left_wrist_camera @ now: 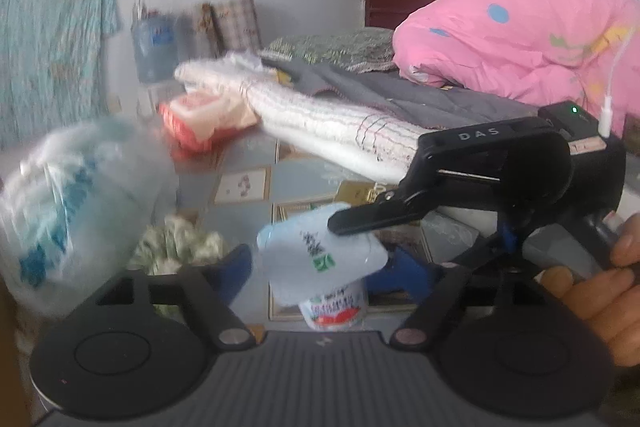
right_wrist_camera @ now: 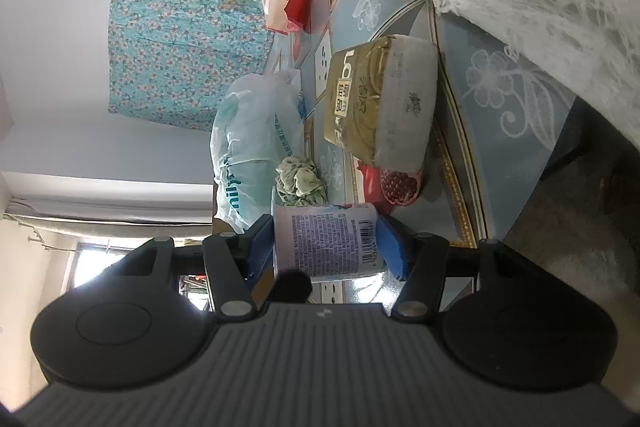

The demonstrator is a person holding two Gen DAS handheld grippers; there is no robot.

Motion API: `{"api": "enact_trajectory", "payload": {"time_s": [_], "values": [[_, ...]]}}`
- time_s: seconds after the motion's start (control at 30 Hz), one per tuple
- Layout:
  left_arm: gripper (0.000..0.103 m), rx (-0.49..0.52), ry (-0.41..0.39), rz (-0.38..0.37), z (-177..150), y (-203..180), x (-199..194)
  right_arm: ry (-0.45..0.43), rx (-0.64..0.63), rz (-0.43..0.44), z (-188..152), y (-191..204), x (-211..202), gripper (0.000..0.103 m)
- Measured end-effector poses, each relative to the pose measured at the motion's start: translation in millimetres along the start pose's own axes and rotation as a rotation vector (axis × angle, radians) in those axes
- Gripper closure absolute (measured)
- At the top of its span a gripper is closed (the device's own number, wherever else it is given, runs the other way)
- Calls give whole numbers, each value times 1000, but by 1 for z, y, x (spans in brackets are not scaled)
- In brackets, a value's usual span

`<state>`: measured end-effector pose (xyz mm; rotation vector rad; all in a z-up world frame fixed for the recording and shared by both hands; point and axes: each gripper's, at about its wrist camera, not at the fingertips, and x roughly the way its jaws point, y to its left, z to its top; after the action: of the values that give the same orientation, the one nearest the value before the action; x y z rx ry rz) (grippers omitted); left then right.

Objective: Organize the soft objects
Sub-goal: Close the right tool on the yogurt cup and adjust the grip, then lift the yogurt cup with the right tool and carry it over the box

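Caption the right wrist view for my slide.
Right gripper clamps a yogurt cup sideways above the flowered table.

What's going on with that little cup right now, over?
Right gripper shut on the yogurt cup. Left gripper open around it, fingers clear. Plastic bag and crumpled cloth close behind.

My table [right_wrist_camera: 492, 115] has a blue-grey cloth with white flowers and gold lines. On it lies a big white knitted blanket [left_wrist_camera: 320, 115]. A red and white packet [left_wrist_camera: 196, 119] sits near the far end. A gold pack of tissues [right_wrist_camera: 380, 99] lies in the middle. Nearer me are a crumpled green cloth [right_wrist_camera: 298, 183] and a puffy plastic bag [right_wrist_camera: 252, 147].
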<state>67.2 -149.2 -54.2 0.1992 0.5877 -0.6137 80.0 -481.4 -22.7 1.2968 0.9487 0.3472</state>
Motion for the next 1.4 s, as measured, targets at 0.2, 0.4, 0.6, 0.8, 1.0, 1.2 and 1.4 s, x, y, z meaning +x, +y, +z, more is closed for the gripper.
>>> {"api": "enact_trajectory", "payload": {"time_s": [0.2, 0.4, 0.6, 0.8, 1.0, 1.2, 1.4], "values": [[24, -80, 47, -23, -6, 15, 10, -9, -76, -40, 1, 12, 0, 51], [35, -87, 39, -55, -3, 17, 22, -23, -192, -83, 2, 30, 2, 58], [49, -139, 34, -81, -3, 20, 29, -20, -236, -92, 3, 36, 7, 66], [54, -160, 11, -74, -2, 23, 26, -20, -291, -93, 1, 47, 7, 71], [54, -162, -37, -51, 2, 24, 10, -13, -352, -73, -5, 64, 4, 71], [54, -164, -116, 10, 16, 29, -26, 11, -447, -17, -13, 103, 3, 71], [54, -199, -184, 174, 36, 57, -84, 117, -594, 88, -27, 171, 35, 71]]}}
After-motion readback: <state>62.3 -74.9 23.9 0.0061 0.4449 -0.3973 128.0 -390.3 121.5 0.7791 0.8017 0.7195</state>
